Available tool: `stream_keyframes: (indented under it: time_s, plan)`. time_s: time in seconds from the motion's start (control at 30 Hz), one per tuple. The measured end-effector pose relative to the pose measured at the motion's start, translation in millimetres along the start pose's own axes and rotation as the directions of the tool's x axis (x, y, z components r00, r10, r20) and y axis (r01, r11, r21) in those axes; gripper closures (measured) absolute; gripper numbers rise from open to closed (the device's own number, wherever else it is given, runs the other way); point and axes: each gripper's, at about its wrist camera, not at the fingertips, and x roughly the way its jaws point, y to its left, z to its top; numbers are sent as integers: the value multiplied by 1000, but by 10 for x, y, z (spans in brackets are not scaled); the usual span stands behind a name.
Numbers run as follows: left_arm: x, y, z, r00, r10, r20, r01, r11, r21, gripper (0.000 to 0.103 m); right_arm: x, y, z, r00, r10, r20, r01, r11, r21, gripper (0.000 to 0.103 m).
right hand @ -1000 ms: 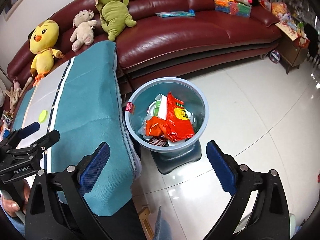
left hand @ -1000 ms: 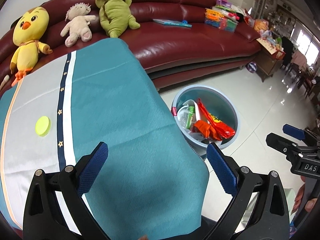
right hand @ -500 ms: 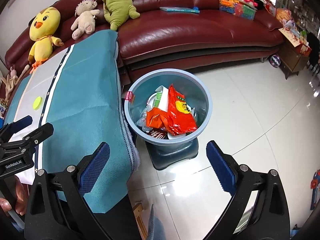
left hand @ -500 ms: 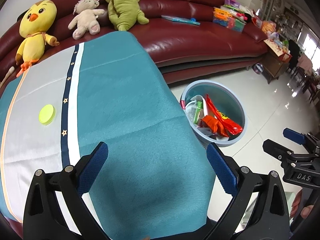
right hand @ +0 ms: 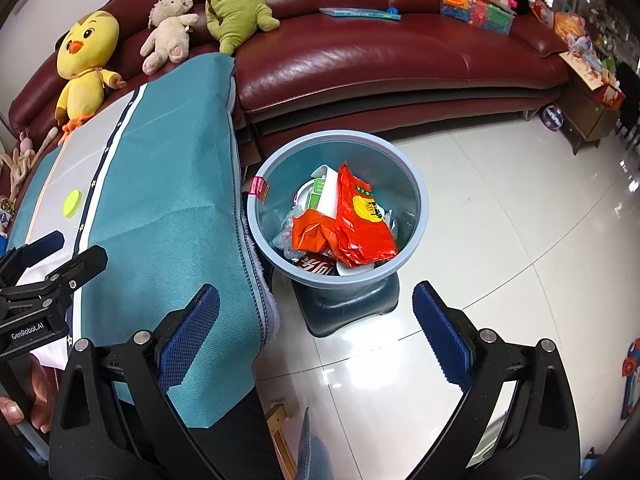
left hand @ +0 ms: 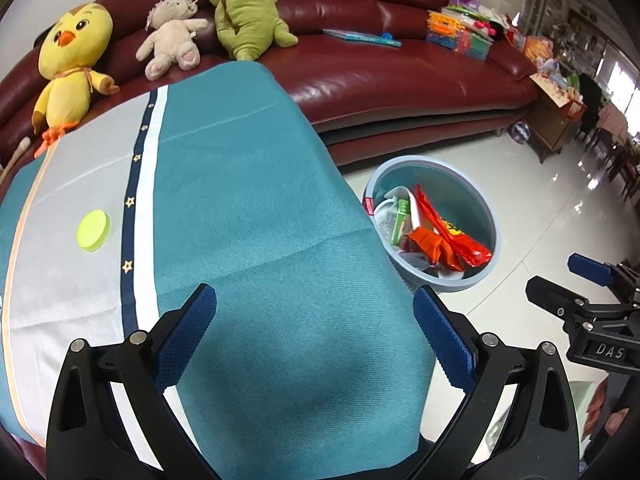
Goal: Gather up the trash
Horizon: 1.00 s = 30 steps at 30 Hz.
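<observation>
Two grippers: you hold the left gripper (left hand: 314, 330) over the teal tablecloth (left hand: 256, 216), its blue pads spread wide with nothing between them; the right gripper (right hand: 316, 330) hangs over the floor edge beside the table, equally spread and empty.
Cross views: your right gripper shows only partly at the right edge of the left view, cut by the frame; your left one is cut off at the left edge of the right view.
Trash bin: the blue bin (right hand: 416, 216) stands on the tiled floor just beside the table's side, in front of the red sofa (right hand: 400, 64).
Bin contents: an orange-red snack bag (right hand: 362, 220) lies on top, a crumpled orange wrapper (right hand: 312, 234) against it, a green-and-white carton (right hand: 320, 192) behind; clear plastic and items underneath are too buried to name.
Table: one yellow-green round lid (left hand: 93, 228) lies on the grey panel, well apart from your left gripper.
Hidden: the bin's near wall is blocked by the cloth edge in the left view.
Sofa: a yellow chick toy (left hand: 72, 68), beige plush (left hand: 172, 42) and green plush (left hand: 244, 16) sit along it; the far-end clutter is too small to make out.
</observation>
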Motion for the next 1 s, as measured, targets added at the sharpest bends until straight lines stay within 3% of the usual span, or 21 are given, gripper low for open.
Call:
stream_keyframes:
  time_s: [1.0]
  plan:
    - [151, 66, -73, 999, 35, -25, -35, 999, -6, 4, 214, 24, -46, 999, -1, -40, 1, 1000, -2, 10]
